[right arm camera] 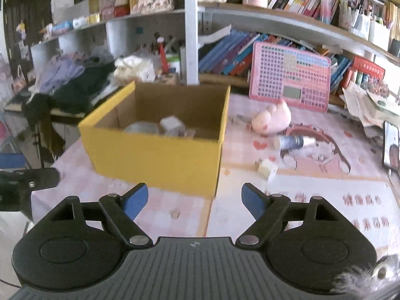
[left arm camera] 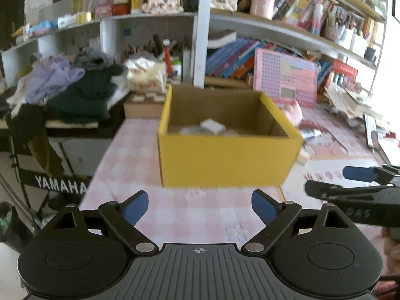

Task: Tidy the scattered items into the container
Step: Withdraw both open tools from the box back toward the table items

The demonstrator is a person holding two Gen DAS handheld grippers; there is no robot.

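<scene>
On the pink checked table [right arm camera: 175,212] the yellow box [right arm camera: 160,157] stands open, a few small things already lying inside. Both the left gripper [left arm camera: 200,207] and the right gripper [right arm camera: 195,200] have their fingers spread with nothing between them. Still out are the pink plush toy [right arm camera: 272,118], the small bottle [right arm camera: 292,141] and the pale cube [right arm camera: 266,168]. The right gripper would do best to straddle the near cube squarely before closing.

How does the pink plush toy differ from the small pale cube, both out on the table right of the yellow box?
The pink plush toy is rounded, soft and clearly larger; the small pale cube is blocky and cream. The toy lies farther back, near the pink button board; the cube lies nearer, close to the yellow cardboard box's front corner. Both remain outside the box, ungripped.
</scene>
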